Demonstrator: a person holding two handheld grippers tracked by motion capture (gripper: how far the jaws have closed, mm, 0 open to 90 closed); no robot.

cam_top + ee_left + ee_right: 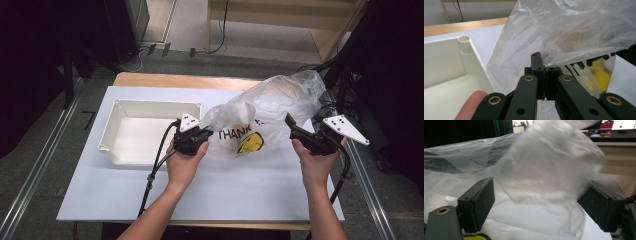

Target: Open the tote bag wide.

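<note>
A translucent plastic bag [270,100] printed with "THANK" and a yellow smiley lies crumpled on the white tabletop [225,185]. My left gripper [200,131] is shut on the bag's left edge. In the left gripper view its jaws [544,72] pinch a fold of the film [574,32] tight. My right gripper [300,131] sits at the bag's right side, lifted off the table, jaws wide open. In the right gripper view [541,205] loose plastic [544,165] billows between and beyond the two pads, and neither pad presses on it.
A shallow white tray [150,103] stands at the left, close beside my left gripper; its corner post [464,40] is near in the left gripper view. Cables trail from both grippers toward the front edge. Metal rails flank the table.
</note>
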